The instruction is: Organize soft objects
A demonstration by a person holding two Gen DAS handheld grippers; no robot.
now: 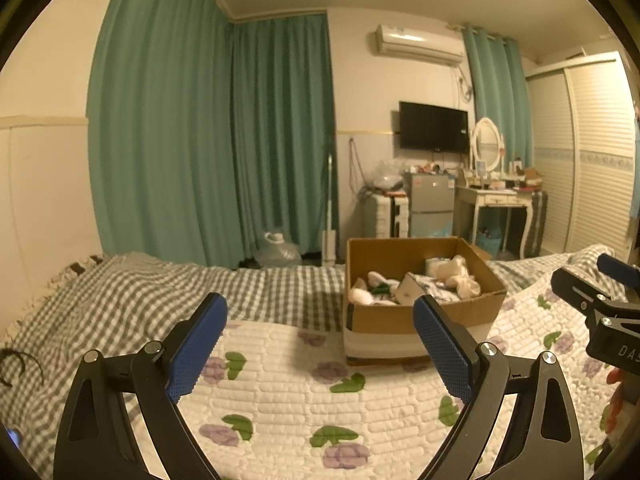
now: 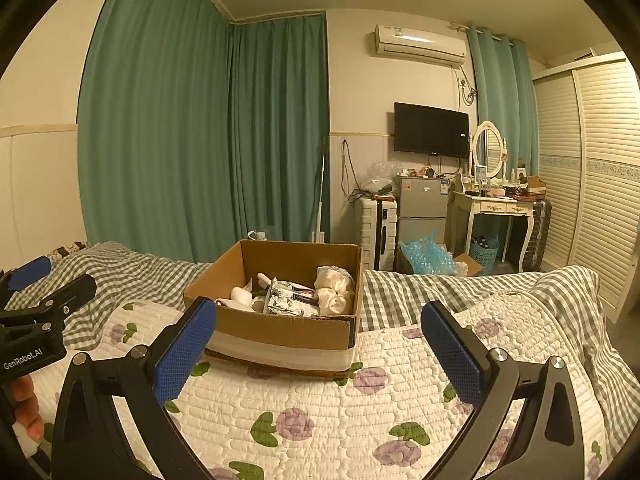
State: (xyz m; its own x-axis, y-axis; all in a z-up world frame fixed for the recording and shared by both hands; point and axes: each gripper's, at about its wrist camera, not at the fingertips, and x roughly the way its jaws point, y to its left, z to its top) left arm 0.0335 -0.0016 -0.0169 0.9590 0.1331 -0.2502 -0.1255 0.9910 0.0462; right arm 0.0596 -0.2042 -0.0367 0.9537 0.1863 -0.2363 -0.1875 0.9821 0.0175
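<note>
A cardboard box (image 1: 420, 322) (image 2: 280, 330) sits on the flowered quilt (image 1: 312, 412) (image 2: 360, 412) of a bed. Inside lie several soft things: cream plush pieces (image 1: 458, 276) (image 2: 334, 288), a white plush shape (image 1: 366, 294) (image 2: 242, 294) and a floral pouch (image 2: 288, 300). My left gripper (image 1: 320, 342) hovers open over the quilt, just short of the box, nothing between its blue pads. My right gripper (image 2: 318, 350) also stands open and empty, in front of the box. Each gripper shows at the edge of the other's view.
A grey checked blanket (image 1: 140, 292) (image 2: 420, 292) covers the bed beyond the quilt. Green curtains (image 1: 208, 140), a suitcase (image 2: 378, 232), a small fridge (image 2: 424, 204), a dressing table (image 2: 496, 212) and a wardrobe (image 2: 592, 180) stand behind. A person's fingers (image 2: 26, 408) show at far left.
</note>
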